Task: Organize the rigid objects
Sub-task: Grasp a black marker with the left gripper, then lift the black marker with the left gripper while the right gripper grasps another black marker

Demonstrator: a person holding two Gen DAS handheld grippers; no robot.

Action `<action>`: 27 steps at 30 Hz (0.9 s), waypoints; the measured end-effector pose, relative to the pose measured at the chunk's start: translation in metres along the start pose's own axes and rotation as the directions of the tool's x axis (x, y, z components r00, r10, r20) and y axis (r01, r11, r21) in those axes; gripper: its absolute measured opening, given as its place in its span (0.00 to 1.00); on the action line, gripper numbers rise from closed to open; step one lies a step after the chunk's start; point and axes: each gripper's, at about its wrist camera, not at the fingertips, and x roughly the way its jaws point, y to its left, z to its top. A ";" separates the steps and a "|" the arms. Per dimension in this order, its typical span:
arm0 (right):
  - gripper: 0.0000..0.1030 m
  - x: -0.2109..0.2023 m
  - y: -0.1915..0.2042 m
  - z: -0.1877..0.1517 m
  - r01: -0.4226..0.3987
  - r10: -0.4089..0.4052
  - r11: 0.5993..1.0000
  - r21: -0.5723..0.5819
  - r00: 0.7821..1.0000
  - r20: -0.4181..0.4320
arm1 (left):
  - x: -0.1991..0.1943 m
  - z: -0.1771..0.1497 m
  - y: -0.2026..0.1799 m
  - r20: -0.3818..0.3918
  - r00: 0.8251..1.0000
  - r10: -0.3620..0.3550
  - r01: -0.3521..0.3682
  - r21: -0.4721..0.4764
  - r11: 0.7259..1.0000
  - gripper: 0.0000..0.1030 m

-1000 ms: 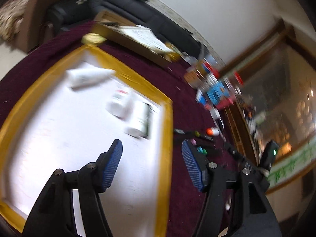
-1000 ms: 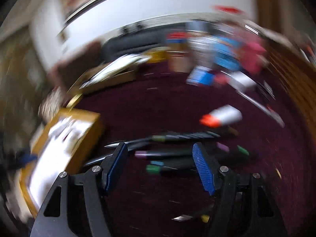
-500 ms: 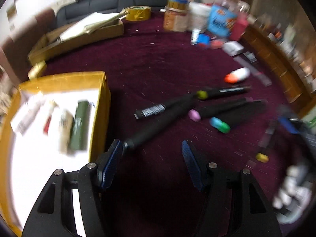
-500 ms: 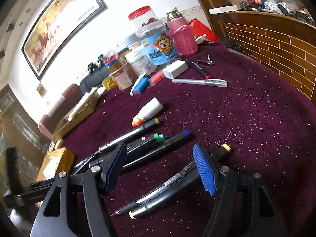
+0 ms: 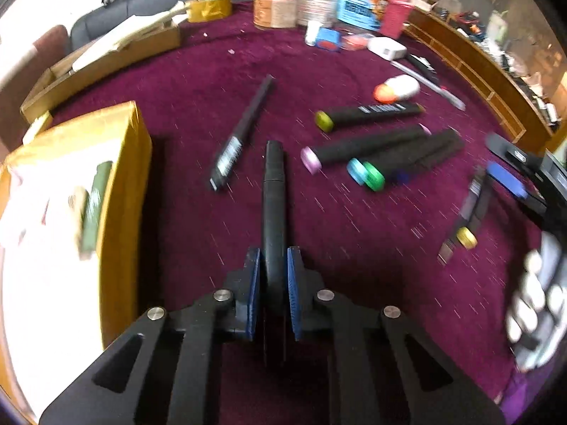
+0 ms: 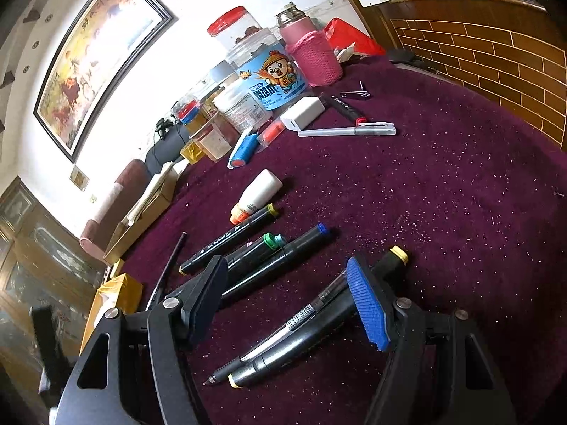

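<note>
Left wrist view: left gripper, fingers pinched on black pen; long axis in line with the fingers, free end pointing away toward the far edge of the purple cloth. Yellow box lies just to the left, near the cloth's left edge; judged the likely drop place. Right wrist view: right gripper, fingers spread, nothing pressed; clear pen and yellow-capped marker lie between them, axes slanting up to the right.
</note>
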 end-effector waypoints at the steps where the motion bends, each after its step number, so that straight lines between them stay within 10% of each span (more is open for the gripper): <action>1: 0.63 0.000 0.001 -0.001 0.001 -0.001 1.000 -0.003 1.000 -0.001 | -0.003 -0.002 -0.008 -0.002 1.000 -0.003 0.003 0.002 1.000 0.12; 8: 0.63 0.000 0.003 -0.002 0.014 -0.014 1.000 -0.027 1.000 -0.002 | 0.004 0.009 -0.026 0.059 0.997 0.050 -0.051 0.009 0.999 0.24; 11: 0.63 0.000 0.003 -0.002 0.014 -0.014 1.000 -0.028 1.000 -0.001 | -0.003 0.000 -0.017 0.081 0.994 -0.072 0.077 -0.054 0.996 0.12; 27: 0.63 0.000 0.008 -0.001 0.049 -0.049 0.998 -0.048 0.999 0.011 | -0.107 -0.057 0.027 0.365 0.865 -0.345 0.437 -0.211 0.874 0.12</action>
